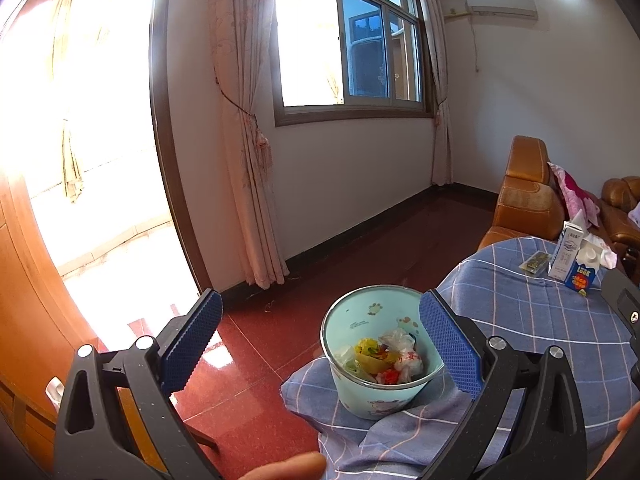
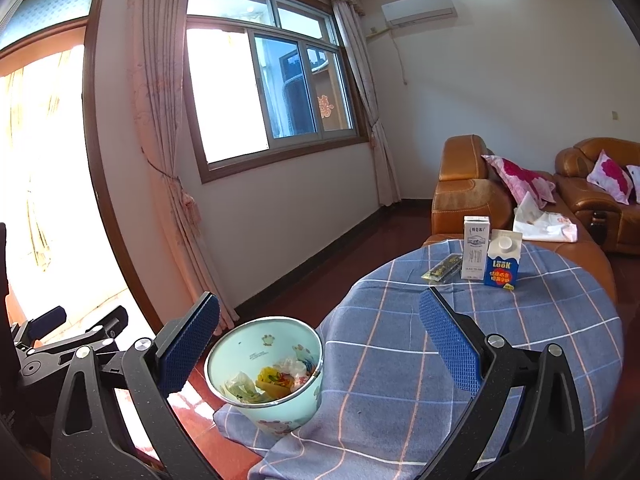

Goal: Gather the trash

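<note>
- Tongs first: your left tongs (image 1: 320, 344) are spread wide with nothing between the blue pads, held low and level at the near edge of the table (image 1: 540, 320), looking out across it toward the window (image 1: 348, 44).
- Your right tongs (image 2: 320, 344) are spread just as wide and also empty, held at about the same height, just to the right of the left pair, whose black frame shows at the left edge of the right camera view.
- Your fingertips show along the bottom edge of the left view, under the frame.
- One trash bin (image 1: 380, 364), pale blue with cartoon animals, sits at the table's near left edge on a fold of the checked blue cloth (image 2: 460, 360) that hangs over the side.
- The bin stands upright with its open mouth facing up, long axis vertical; in the left view it lies between the pads, nearer the right one, and in the right view it sits just inside the left pad.
- Inside the bin lies crumpled trash (image 1: 380, 356): yellow, green, red and clear or white wrappers, too tangled to count.
- Two cartons stand upright at the far side of the table, touching or nearly so: a tall white milk carton (image 2: 475, 254) and a shorter blue carton (image 2: 502, 266) with a white cap.
- One flat dark wrapper (image 2: 442, 268) lies on the cloth just left of the cartons, long axis running away from you.
- One crumpled white bag (image 2: 544, 222) lies beyond the table on the brown sofa (image 2: 460, 188).
</note>
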Motion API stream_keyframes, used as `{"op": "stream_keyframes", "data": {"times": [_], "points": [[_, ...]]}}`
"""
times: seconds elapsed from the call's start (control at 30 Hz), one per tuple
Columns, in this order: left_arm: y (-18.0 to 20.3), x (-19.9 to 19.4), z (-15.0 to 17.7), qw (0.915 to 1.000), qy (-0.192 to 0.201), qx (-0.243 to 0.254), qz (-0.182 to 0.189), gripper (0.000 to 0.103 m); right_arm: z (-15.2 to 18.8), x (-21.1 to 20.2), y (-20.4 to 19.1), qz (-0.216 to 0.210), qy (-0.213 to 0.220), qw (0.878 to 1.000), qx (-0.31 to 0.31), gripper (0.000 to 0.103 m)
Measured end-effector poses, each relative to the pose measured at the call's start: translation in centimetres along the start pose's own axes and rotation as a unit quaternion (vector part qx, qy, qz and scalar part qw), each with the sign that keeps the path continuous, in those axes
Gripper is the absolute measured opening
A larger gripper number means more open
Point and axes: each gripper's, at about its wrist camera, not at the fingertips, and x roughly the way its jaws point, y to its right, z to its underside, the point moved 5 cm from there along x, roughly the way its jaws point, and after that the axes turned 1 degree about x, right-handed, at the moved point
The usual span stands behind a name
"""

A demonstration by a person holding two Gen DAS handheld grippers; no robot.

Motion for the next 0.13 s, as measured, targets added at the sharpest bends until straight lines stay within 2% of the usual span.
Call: {"op": "stream_keyframes", "data": {"times": [0.13], "points": [[0.07,0.05,0.02,1.0,-0.001,0.001,0.001,0.097,0.05,0.07,0.22,0.002,-0.002,1.0,0.002,0.098]]}}
